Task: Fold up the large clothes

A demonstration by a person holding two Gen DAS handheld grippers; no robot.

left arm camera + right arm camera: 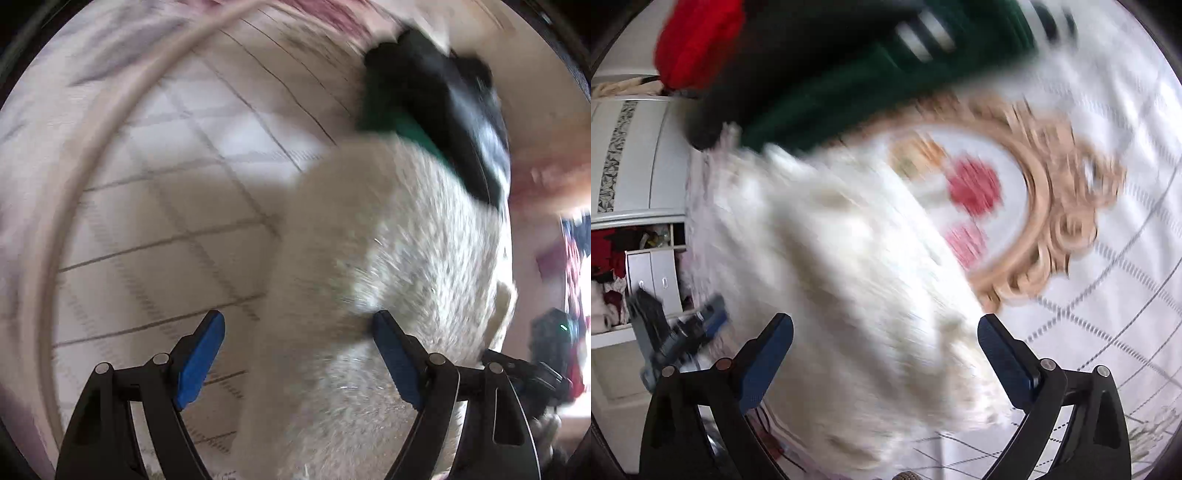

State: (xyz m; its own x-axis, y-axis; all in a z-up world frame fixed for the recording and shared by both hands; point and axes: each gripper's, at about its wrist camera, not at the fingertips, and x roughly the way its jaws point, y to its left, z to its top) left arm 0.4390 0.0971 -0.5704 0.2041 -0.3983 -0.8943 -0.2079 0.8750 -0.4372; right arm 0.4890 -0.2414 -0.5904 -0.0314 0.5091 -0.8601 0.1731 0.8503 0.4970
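One fluffy cream garment (849, 295), one dark green garment (879, 85), one red knit item (698, 40), one black garment (443, 96), one patterned white bedspread (207, 192), one white cabinet (639, 155), two blue-padded grippers: left gripper (299, 354), right gripper (886, 362).

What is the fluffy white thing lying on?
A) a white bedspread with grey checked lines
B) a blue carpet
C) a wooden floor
A: in the left wrist view the fluffy white garment lies on a white bedspread crossed by grey lines.

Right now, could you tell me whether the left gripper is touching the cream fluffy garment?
Cannot tell: in the left wrist view the left gripper is open over the cream fluffy garment, blurred.
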